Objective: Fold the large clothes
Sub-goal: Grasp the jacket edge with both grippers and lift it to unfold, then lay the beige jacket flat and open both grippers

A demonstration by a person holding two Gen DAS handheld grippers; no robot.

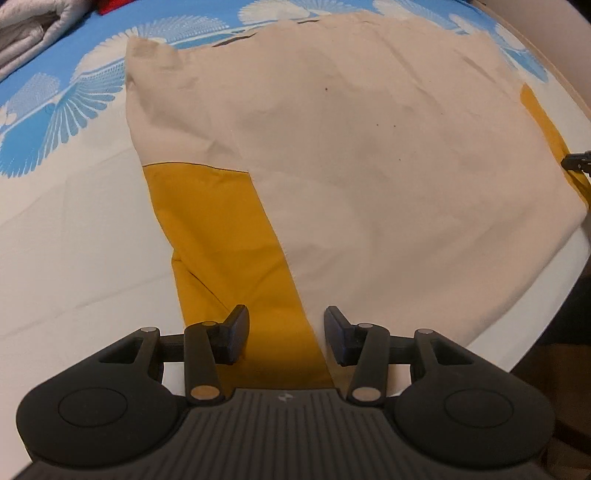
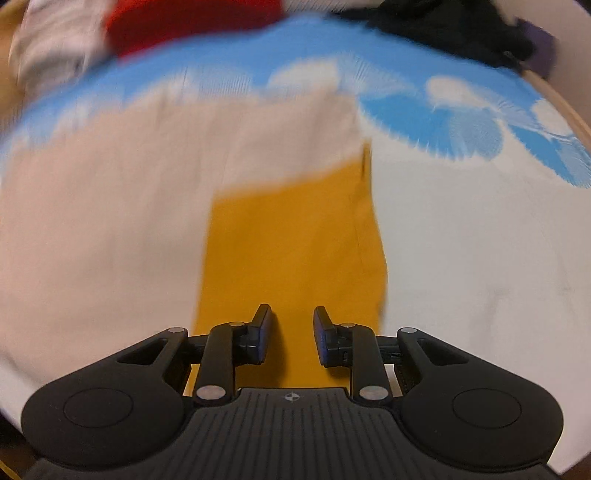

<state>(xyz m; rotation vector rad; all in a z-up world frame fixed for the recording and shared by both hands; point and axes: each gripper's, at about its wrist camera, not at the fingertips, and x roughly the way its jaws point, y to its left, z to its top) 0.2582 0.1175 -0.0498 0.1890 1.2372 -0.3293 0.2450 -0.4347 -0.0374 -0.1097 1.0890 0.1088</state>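
Note:
A large beige garment (image 1: 351, 155) with mustard-yellow sleeves lies flat on the bed. In the left wrist view its left yellow sleeve (image 1: 229, 251) runs down toward my left gripper (image 1: 286, 336), which is open and empty just above the sleeve's end. In the blurred right wrist view the beige body (image 2: 129, 206) fills the left and the other yellow sleeve (image 2: 295, 251) runs down to my right gripper (image 2: 291, 336), open and empty over it. The right gripper's tip (image 1: 576, 162) shows at the left view's right edge.
The bed sheet is white with a blue fan pattern (image 1: 55, 110) at the far side. A folded white quilt (image 1: 33, 33) lies far left. Red cloth (image 2: 192, 22) and dark clothes (image 2: 454, 29) lie at the far edge. The bed edge (image 1: 546, 295) drops off at right.

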